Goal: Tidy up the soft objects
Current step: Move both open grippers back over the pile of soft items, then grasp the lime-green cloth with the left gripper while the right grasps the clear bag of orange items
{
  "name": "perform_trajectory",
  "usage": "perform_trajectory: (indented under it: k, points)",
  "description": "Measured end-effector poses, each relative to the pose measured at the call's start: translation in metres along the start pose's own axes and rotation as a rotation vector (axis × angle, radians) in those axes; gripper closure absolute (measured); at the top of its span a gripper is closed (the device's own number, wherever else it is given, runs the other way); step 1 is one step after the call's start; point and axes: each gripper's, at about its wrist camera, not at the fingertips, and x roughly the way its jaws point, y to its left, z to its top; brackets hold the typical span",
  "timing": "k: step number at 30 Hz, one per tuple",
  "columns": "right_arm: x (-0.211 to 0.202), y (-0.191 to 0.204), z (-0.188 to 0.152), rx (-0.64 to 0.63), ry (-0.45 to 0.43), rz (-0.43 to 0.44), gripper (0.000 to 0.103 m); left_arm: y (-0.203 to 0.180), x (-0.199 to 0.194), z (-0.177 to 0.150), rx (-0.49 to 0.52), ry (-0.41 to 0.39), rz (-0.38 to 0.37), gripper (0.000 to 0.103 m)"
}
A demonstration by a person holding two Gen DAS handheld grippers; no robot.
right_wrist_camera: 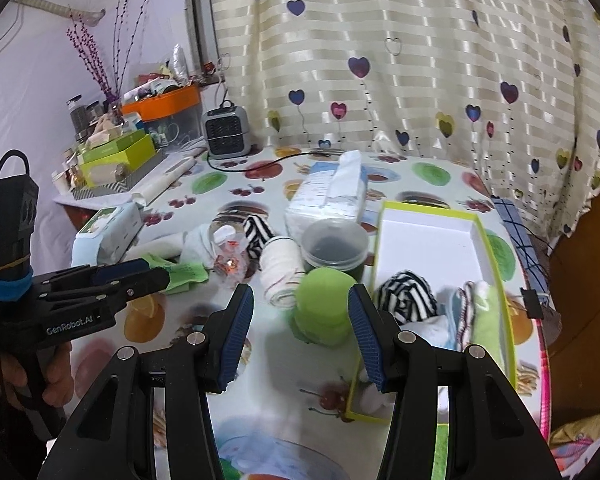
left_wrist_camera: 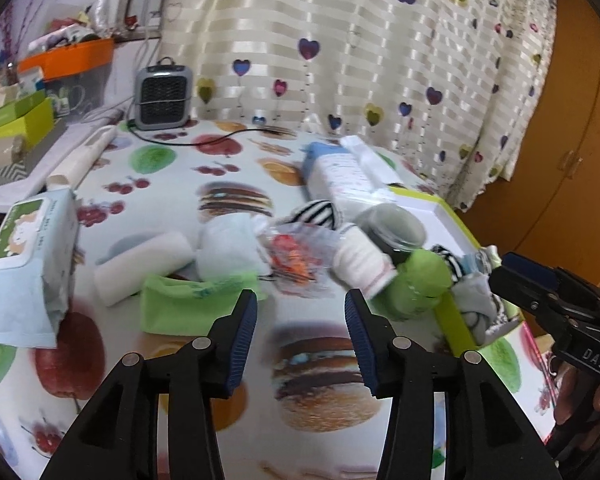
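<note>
My left gripper (left_wrist_camera: 300, 312) hovers open and empty over the food-print tablecloth, just short of a folded green cloth (left_wrist_camera: 188, 304) and a white rolled towel (left_wrist_camera: 140, 272). My right gripper (right_wrist_camera: 300, 308) is open too. A rolled green sock (right_wrist_camera: 324, 304) lies on the table beyond its tips, close to the right finger, with a clear gap on the left. A white rolled sock (right_wrist_camera: 280, 276) and a striped sock (right_wrist_camera: 260, 236) lie behind it. The green-rimmed white box (right_wrist_camera: 428, 232) holds a striped roll (right_wrist_camera: 408, 296) and several other rolled pieces.
A lidded dark jar (right_wrist_camera: 334, 246), a tissue pack (right_wrist_camera: 328, 196), a crinkled plastic bag (right_wrist_camera: 230, 260) and a wet-wipes pack (left_wrist_camera: 32, 248) crowd the table's middle. A small heater (left_wrist_camera: 162, 94) with its cord stands at the back. Cluttered boxes fill the left; a curtain hangs behind.
</note>
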Motion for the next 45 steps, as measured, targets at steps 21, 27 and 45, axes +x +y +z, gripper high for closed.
perform_trajectory:
  k: [21,27,45]
  points:
    - [0.070,0.039,0.016,-0.079,0.106,0.081,0.052,0.068,0.042,0.003,-0.075,0.062,0.144,0.049]
    - [0.099,0.052,0.023,-0.107,0.146,0.110,0.052,0.076,0.054,0.004,-0.086,0.080,0.145,0.048]
    - [0.150,0.065,0.028,-0.134,0.226,0.108,0.076,0.084,0.065,0.001,-0.110,0.095,0.127,0.046]
